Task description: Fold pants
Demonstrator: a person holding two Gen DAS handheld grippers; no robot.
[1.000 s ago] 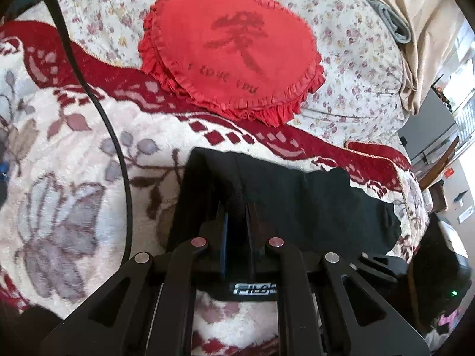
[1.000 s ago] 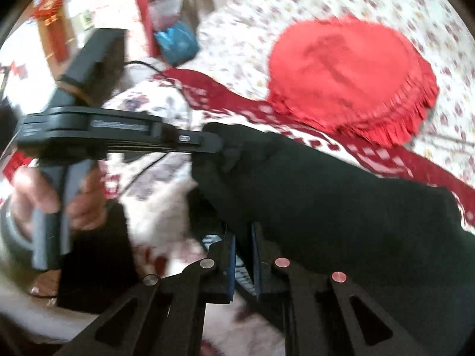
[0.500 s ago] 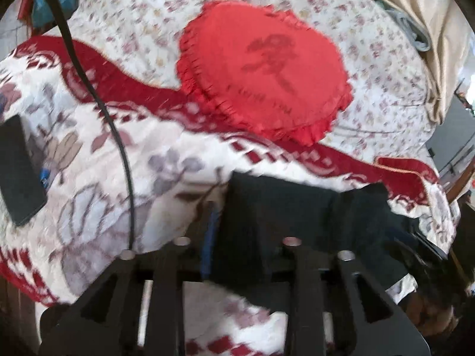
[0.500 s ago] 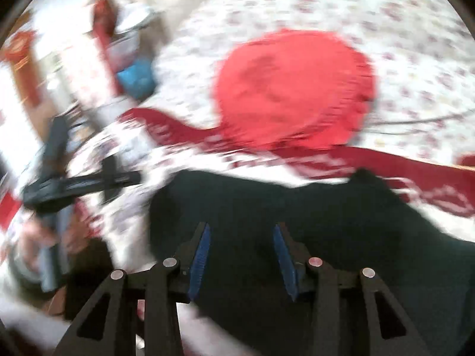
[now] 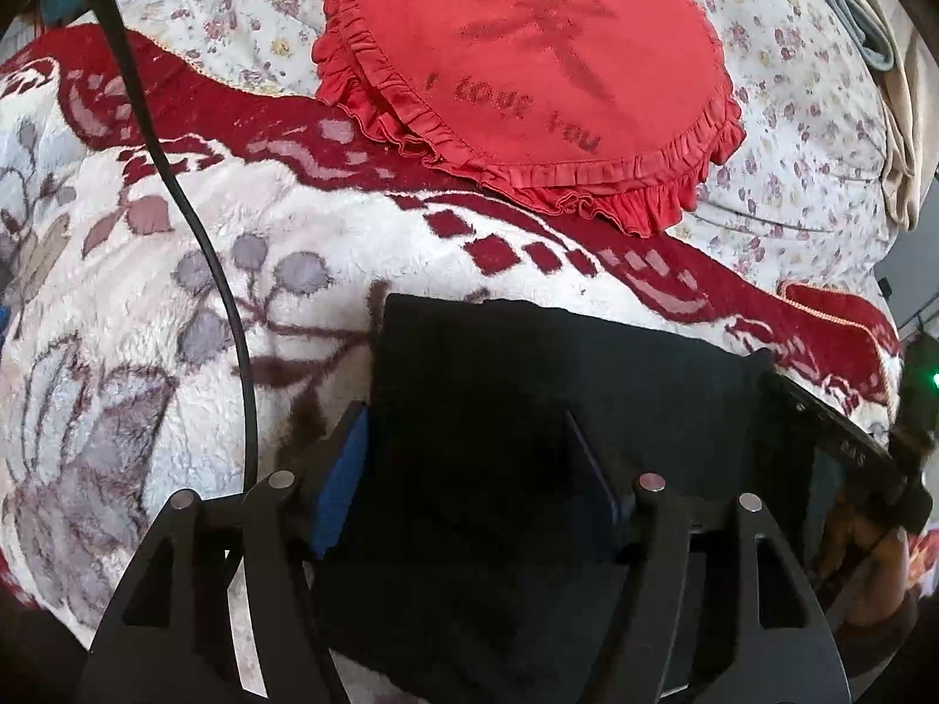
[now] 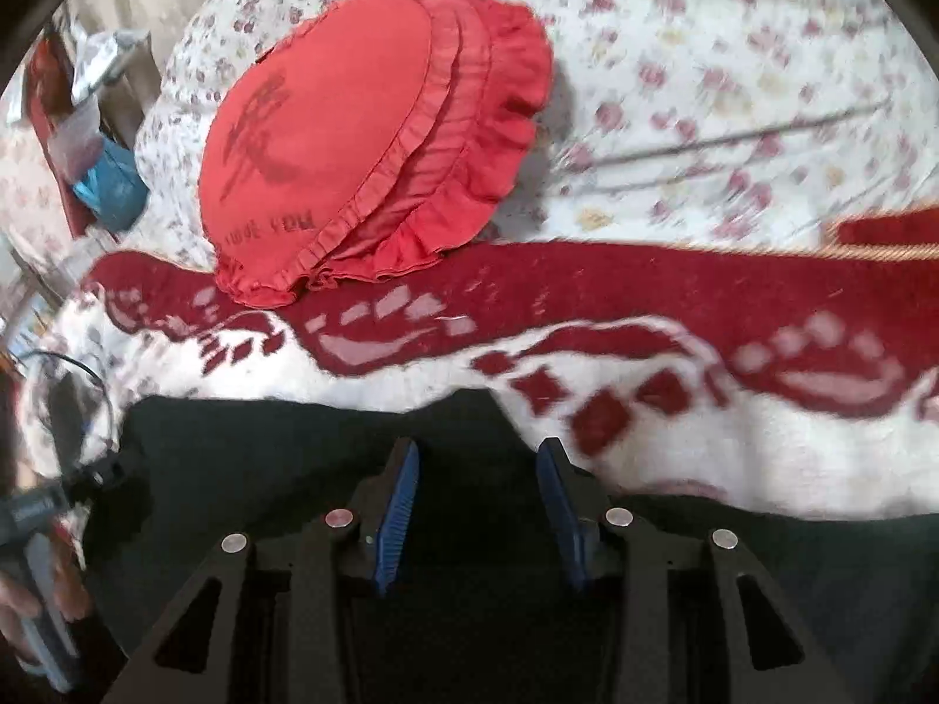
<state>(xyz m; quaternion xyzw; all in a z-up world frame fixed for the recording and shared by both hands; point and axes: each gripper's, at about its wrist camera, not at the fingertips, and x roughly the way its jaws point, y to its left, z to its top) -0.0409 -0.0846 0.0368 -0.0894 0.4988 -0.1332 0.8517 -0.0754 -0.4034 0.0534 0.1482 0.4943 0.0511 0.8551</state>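
Black pants: folded flat on the blanket, below the red cushion.
Left gripper: jaws wide apart over the cloth; a second ago they were pinched shut on it.
Right gripper: likewise released, jaws apart.
Meaning: this fold looks laid down.
Left view only: cable.
Right view only: pants' far edge.

L gripper: 2 blue-padded fingers spread wide, nothing pinched. R gripper: jaws also apart, w/ a clear gap between pads. Both point fwd, angled down.
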